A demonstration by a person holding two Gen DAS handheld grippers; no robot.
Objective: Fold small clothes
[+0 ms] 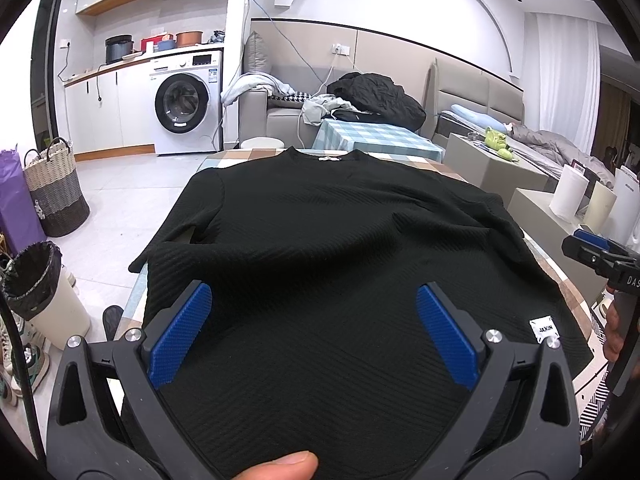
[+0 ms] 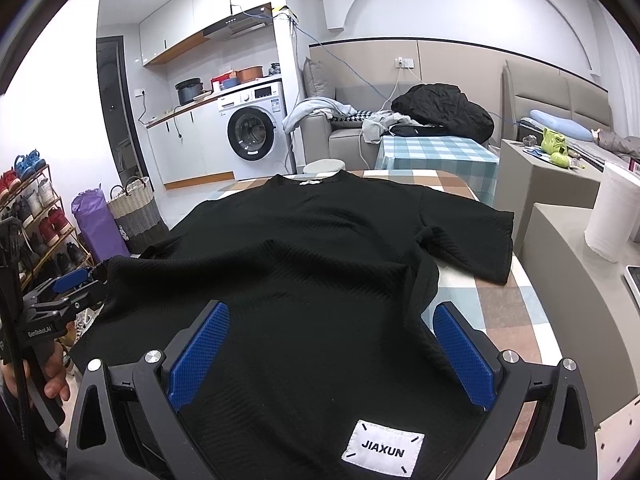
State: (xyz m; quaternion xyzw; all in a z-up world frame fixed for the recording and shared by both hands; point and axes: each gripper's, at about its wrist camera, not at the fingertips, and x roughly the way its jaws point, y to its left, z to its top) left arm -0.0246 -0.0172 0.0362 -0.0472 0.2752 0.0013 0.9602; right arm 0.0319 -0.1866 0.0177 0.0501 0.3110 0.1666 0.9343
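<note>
A black ribbed short-sleeved shirt [image 1: 320,232] lies spread flat on a checked tablecloth, collar at the far end, hem toward me. It also shows in the right wrist view [image 2: 304,264], with a white JIAXUN label [image 2: 383,451] at the hem. My left gripper [image 1: 314,304] is open, blue pads wide apart over the hem's left part. My right gripper [image 2: 332,324] is open over the hem's right part. Each gripper shows at the edge of the other's view: the right one [image 1: 592,252], the left one [image 2: 72,284]. Neither holds cloth.
The checked table [image 2: 500,312] drops off at left and right. Grey cabinets [image 2: 536,184] with a paper roll [image 2: 610,216] stand right. A bin [image 1: 40,288], woven basket [image 1: 56,188] and shoe rack [image 2: 32,216] stand left. A sofa with clothes [image 1: 372,96] is behind.
</note>
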